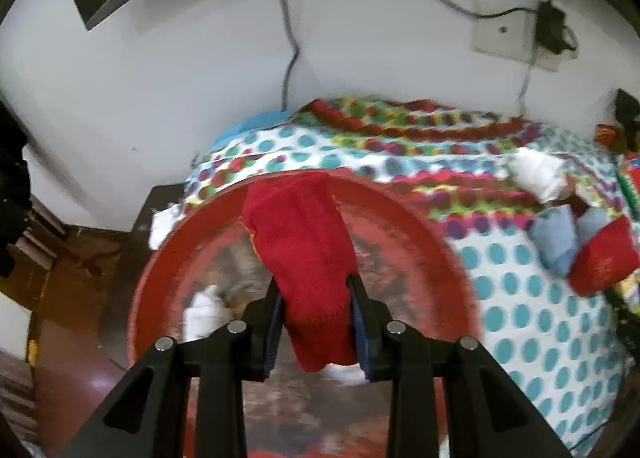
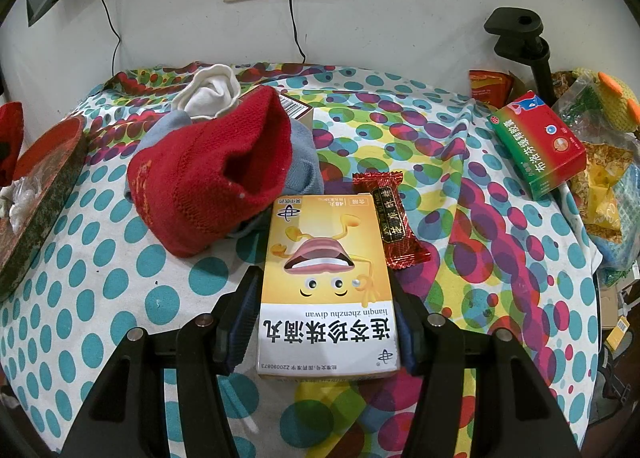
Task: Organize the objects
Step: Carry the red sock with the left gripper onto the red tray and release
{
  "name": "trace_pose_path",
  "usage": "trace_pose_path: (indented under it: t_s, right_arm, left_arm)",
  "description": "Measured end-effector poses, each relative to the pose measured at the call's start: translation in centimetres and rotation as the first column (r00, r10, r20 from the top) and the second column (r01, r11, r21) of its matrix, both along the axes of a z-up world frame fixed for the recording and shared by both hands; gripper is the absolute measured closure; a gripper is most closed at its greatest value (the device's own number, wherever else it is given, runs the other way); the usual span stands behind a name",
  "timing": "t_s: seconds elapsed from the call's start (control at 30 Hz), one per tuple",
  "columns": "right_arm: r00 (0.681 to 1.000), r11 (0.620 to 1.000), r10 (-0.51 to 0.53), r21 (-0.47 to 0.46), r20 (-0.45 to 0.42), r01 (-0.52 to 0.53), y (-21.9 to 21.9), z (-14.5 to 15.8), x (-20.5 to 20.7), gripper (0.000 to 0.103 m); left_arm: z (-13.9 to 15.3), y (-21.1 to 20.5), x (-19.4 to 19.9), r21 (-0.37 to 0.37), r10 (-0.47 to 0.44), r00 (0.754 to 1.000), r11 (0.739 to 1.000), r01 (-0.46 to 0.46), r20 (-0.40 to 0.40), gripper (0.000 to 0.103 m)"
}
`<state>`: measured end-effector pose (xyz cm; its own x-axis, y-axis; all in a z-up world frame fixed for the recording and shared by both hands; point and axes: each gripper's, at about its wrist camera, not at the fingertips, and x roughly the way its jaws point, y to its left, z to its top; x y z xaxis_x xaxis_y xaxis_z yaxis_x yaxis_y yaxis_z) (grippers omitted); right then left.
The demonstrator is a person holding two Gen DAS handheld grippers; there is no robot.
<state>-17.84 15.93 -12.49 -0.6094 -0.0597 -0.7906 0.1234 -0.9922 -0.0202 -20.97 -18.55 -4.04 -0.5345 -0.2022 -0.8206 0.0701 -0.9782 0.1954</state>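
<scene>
pointing steeply down, the left gripper (image 1: pixel 316 298) is clamped on one red knit sock (image 1: pixel 304 242), dangling over a round red basin (image 1: pixel 404 210) at frame centre. right gripper (image 2: pixel 326 294) tilts down too, pads squeezing one yellow medicine box (image 2: pixel 326 286) with a cartoon face, bottom centre. on the dotted cloth (image 2: pixel 100 258) i count another red sock (image 2: pixel 208 178), one candy (image 2: pixel 390 214) and one red-green box (image 2: pixel 538 146).
</scene>
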Motion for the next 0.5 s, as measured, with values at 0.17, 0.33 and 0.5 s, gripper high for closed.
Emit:
trace_pose_path:
  t_s: [0.17,0.33,0.5]
  right_arm:
    - [1.0,1.0,0.0,0.0,0.0,0.0,0.0,0.0,0.0,0.048]
    - [1.0,1.0,0.0,0.0,0.0,0.0,0.0,0.0,0.0,0.048]
    - [1.0,1.0,0.0,0.001,0.0,0.0,0.1,0.0,-0.1,0.048]
  left_arm:
    - [-0.6,-3.4,-1.2,-0.002,0.054,0.998,0.999,-0.054,0.016,0.072]
    - [-1.7,-6.1,-2.6,-0.006,0.1,0.994,0.995,-0.099,0.047,0.072]
    - [-3.1,-7.9,-3.8,-0.012,0.127,0.989,0.992,-0.126,0.083,0.072]
